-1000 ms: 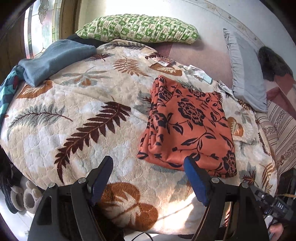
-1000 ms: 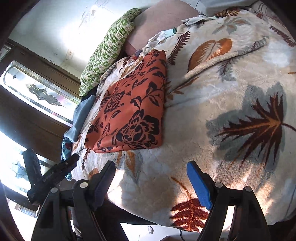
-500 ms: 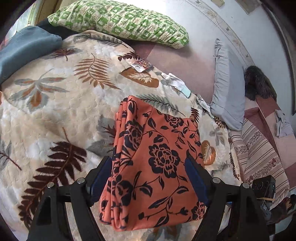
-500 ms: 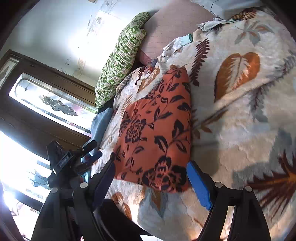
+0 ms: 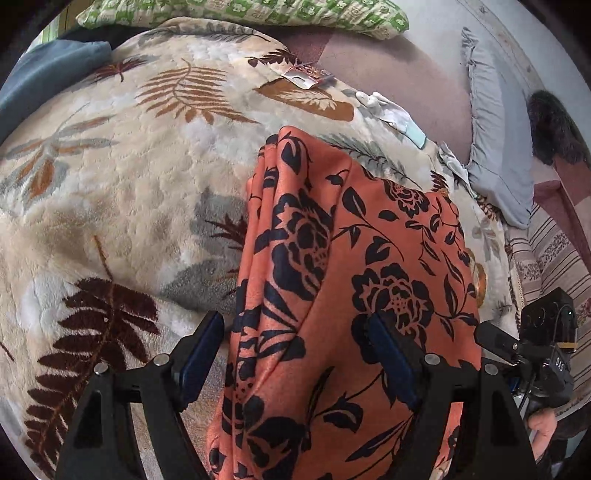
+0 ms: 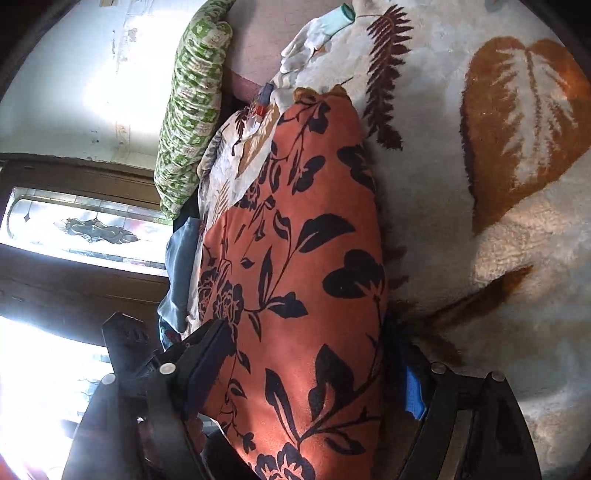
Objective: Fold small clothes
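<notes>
Lying folded on the leaf-patterned blanket point(image 5: 122, 206) of a bed, the orange cloth point(image 5: 332, 295) with black flowers shows stacked layers along its left edge in the left wrist view. The left gripper point(image 5: 295, 354) stands spread wide over the near end of the cloth, one finger off its left edge above the blanket and the other above the printed top; neither pad presses on it. The right gripper point(image 6: 314, 369) is also spread wide, its fingers straddling the cloth's near end at either side, not clamped. A green patterned pillow point(image 5: 258, 14) lies at the far end of the bed, a grey pillow point(image 5: 495, 147) to the right, and a blue garment point(image 5: 44, 74) at the far left.
</notes>
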`<state>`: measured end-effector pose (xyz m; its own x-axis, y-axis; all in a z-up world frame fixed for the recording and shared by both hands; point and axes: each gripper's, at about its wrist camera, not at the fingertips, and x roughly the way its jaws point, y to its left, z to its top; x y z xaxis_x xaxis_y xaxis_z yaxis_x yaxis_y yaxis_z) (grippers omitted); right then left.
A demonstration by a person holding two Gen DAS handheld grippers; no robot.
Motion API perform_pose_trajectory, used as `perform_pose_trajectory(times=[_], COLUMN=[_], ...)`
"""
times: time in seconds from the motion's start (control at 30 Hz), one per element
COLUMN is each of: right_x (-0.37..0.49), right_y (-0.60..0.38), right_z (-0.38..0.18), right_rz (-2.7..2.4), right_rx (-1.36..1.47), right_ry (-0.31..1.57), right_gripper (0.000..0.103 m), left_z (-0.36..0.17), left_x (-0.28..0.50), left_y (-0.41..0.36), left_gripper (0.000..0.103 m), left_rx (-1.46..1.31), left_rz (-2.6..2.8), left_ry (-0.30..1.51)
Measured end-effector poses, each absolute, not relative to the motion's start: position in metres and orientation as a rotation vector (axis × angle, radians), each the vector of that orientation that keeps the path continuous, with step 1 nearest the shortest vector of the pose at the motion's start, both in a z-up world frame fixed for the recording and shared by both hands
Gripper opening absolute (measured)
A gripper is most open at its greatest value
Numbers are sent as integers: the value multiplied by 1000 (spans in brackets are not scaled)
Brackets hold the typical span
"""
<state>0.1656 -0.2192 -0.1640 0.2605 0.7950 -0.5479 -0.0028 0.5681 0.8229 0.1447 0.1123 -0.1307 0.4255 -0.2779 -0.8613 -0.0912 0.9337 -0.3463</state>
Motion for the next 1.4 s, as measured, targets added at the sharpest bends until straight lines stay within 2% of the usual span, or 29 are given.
perform_pose_trajectory(times=[0.13, 0.17, 0.2, 0.23, 0.27, 0.37, 0.43, 0.5, 0.8, 0.97, 1.1, 1.23, 1.3, 1.37, 1.4], right_x=[170, 172, 172, 173, 174, 173, 172, 169, 156, 148, 146, 143, 144, 145, 148], right_y=[-216, -214, -210, -205, -198, -173, -169, -170, -223, -276, -308, -326, -331, -338, -340], right_z=[-169, -170, -170, -168, -165, -150, -139, -124, -42, -7, -10, -40, -65, -96, -114], right_rz=[627, 624, 619, 615, 607, 548, 549, 554, 583, 569, 547, 527, 511, 475, 426], right_rx=[817, 815, 794, 752, 687, 451, 407, 375, 379, 404, 426, 444, 463, 455, 453], right_ry=[1211, 1216, 1226, 1238, 1253, 1274, 1256, 1221, 1035, 966, 954, 967, 986, 1017, 1063], right_gripper=[83, 83, 83, 83, 82, 68, 46, 40, 39, 39, 39, 39, 40, 47, 50], left_z=[-135, -136, -138, -138, -138, -133, -122, -107, -14, 7, -9, -52, -83, -117, -128], left_x=[149, 149, 150, 150, 150, 149, 144, 139, 129, 134, 140, 139, 141, 144, 142], left_y=[109, 110, 109, 109, 108, 108, 103, 96, 43, 1, -23, -35, -39, -37, -31], left_gripper=[81, 76, 65, 64, 58, 42, 33, 29, 29, 29, 29, 31, 38, 41, 56], left_rx=[-355, -359, -368, -367, -366, -377, -340, -305, -288, -260, -257, -273, -244, -205, -221], left_rz=[-118, -124, -145, -147, -147, -146, -121, -121, -238, -313, -340, -332, -302, -245, -241], left_ry=[1150, 1150, 1155, 1162, 1162, 1162, 1141, 1105, 919, 883, 904, 958, 1023, 1137, 1164])
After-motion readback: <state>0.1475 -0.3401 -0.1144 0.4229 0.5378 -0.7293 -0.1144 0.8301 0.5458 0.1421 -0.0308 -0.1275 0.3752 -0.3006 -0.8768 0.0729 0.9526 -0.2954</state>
